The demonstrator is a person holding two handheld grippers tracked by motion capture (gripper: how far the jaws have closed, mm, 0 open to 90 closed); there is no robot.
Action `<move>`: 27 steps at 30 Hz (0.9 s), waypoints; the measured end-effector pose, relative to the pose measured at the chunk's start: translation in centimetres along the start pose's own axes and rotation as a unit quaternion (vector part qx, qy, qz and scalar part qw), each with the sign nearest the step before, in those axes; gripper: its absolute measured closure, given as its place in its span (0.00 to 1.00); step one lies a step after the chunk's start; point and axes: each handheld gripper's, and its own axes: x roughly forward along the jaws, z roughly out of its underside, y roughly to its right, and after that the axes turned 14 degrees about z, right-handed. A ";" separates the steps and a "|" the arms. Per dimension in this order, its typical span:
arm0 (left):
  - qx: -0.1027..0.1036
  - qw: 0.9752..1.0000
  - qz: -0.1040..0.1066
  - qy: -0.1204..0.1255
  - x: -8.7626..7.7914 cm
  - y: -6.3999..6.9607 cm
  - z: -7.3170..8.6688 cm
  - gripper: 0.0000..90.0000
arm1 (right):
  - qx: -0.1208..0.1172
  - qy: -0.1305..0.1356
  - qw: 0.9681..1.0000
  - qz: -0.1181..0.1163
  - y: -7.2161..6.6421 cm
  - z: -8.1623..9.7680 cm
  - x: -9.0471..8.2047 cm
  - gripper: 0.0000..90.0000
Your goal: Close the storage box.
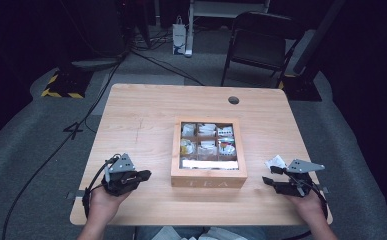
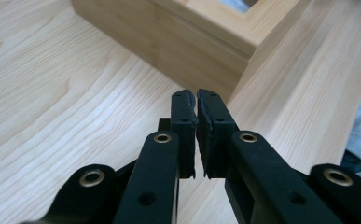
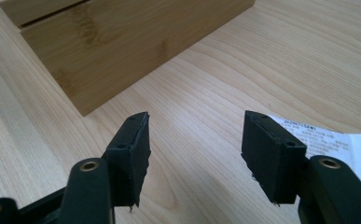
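The tea box (image 1: 208, 150) sits mid-table on the wooden table (image 1: 141, 115), its compartments holding packets (lettered TEA on its front wall). We see the left gripper (image 2: 196, 100) near its left corner, jaws pressed together on nothing, and the right gripper (image 3: 194, 135) spread wide and empty, beside a white paper slip (image 3: 327, 140).

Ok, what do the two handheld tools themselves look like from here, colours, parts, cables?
Both are black. The left tool and the right tool each carry a grey three-cornered plate on top and trail a black cable back past the wrist. Up close, each has two flat rectangular black jaws with ridged pads on angular black links, joined by brass-coloured rivets. No sleeves show on the forearms.
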 end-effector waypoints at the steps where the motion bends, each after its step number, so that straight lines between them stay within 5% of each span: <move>1: 0.000 1.000 0.000 0.000 0.0 0.0 0.0 0.95 | 0.000 0.000 1.000 0.000 0.0 0.0 0.0 0.47; 6: -0.019 1.000 -0.020 -0.004 -0.3 -0.7 1.2 0.95 | 0.007 -0.001 1.000 0.002 0.7 0.2 -0.1 0.47; 12: -0.052 0.997 -0.038 -0.038 0.6 -2.0 2.1 0.95 | 0.002 -0.004 1.000 0.008 0.5 0.5 -0.3 0.47; 27: -0.062 0.990 -0.089 -0.090 1.9 -3.0 2.8 0.94 | 0.012 -0.011 1.000 0.015 0.9 1.2 -0.4 0.47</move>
